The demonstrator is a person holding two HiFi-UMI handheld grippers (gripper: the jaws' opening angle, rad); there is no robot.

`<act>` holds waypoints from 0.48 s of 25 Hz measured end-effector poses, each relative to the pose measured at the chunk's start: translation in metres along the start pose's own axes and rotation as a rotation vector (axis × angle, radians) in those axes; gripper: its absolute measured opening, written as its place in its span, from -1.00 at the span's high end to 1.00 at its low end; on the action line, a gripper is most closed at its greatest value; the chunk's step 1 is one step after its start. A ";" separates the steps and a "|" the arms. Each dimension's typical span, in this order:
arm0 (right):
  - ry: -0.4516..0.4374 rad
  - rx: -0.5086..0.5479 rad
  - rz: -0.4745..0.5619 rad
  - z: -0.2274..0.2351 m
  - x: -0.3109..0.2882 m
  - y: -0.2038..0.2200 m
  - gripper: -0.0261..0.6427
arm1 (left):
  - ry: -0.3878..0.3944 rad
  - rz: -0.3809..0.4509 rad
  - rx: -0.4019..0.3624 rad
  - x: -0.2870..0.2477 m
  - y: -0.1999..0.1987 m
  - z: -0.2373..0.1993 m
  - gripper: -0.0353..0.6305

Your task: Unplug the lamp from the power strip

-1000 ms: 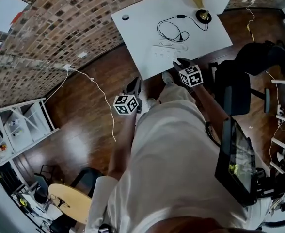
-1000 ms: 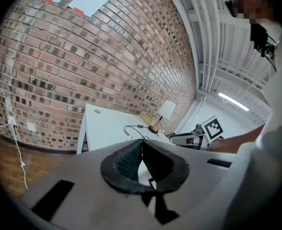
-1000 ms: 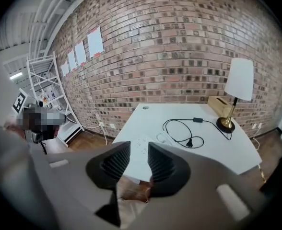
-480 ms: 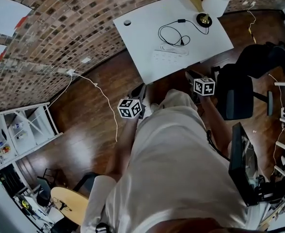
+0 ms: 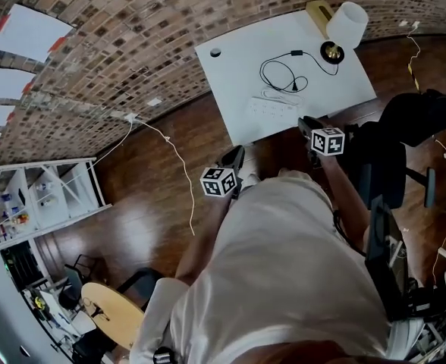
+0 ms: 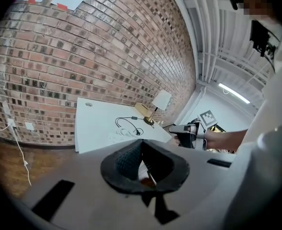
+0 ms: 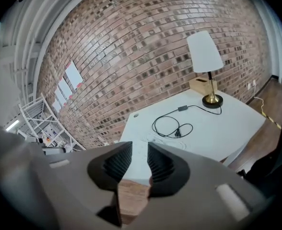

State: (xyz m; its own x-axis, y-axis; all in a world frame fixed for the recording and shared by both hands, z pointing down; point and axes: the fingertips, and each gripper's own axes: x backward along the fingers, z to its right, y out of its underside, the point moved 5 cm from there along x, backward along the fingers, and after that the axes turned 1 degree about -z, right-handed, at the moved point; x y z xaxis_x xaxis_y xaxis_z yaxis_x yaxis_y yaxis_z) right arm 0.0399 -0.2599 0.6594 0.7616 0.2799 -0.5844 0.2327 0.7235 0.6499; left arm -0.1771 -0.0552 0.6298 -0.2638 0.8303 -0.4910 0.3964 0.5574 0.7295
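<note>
The lamp (image 5: 348, 23), with a white shade and a brass foot, stands at the far right corner of the white table (image 5: 230, 67). Its black cord (image 5: 280, 74) loops across the top and ends in a black plug (image 5: 293, 87). The plug lies just beyond the white power strip (image 5: 272, 107), apart from it as far as I can see. Both grippers hang in front of the table's near edge. My right gripper (image 5: 306, 123) (image 7: 140, 150) is open and empty. My left gripper (image 5: 236, 153) (image 6: 141, 143) has its tips together, holding nothing.
A black office chair (image 5: 390, 161) stands right of my right arm. A thin white cable (image 5: 174, 158) runs over the wooden floor from the brick wall. White shelving (image 5: 41, 196) is at far left, a round wooden seat (image 5: 113, 313) at bottom left, and a yellow box (image 5: 319, 12) behind the lamp.
My right gripper has drawn back from over the table's front edge by the strip to in front of it. The left gripper stays low. The head view has shifted.
</note>
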 end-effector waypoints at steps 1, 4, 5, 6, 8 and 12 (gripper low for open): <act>-0.013 0.003 -0.003 0.001 -0.001 -0.001 0.65 | -0.005 -0.004 0.000 -0.003 0.001 0.004 0.88; -0.032 0.020 -0.029 0.009 0.001 0.005 0.65 | -0.024 -0.004 -0.004 -0.005 0.002 0.017 0.88; -0.037 0.022 -0.039 0.011 0.002 0.008 0.65 | -0.034 -0.003 -0.001 -0.003 0.004 0.020 0.88; -0.044 0.020 -0.048 0.013 0.003 0.012 0.65 | -0.048 -0.004 0.008 -0.001 0.006 0.021 0.88; -0.067 0.007 -0.061 0.015 0.006 0.020 0.65 | -0.083 -0.010 0.039 0.002 0.014 0.020 0.88; -0.070 -0.004 -0.088 0.032 0.002 0.031 0.66 | -0.131 -0.002 0.089 -0.008 0.023 0.021 0.88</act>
State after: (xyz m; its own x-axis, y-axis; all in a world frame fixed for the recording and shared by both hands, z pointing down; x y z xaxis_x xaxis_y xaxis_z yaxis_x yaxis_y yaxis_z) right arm 0.0685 -0.2570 0.6941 0.7790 0.1707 -0.6034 0.2981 0.7457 0.5958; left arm -0.1478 -0.0494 0.6404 -0.1495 0.8186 -0.5546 0.4738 0.5516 0.6865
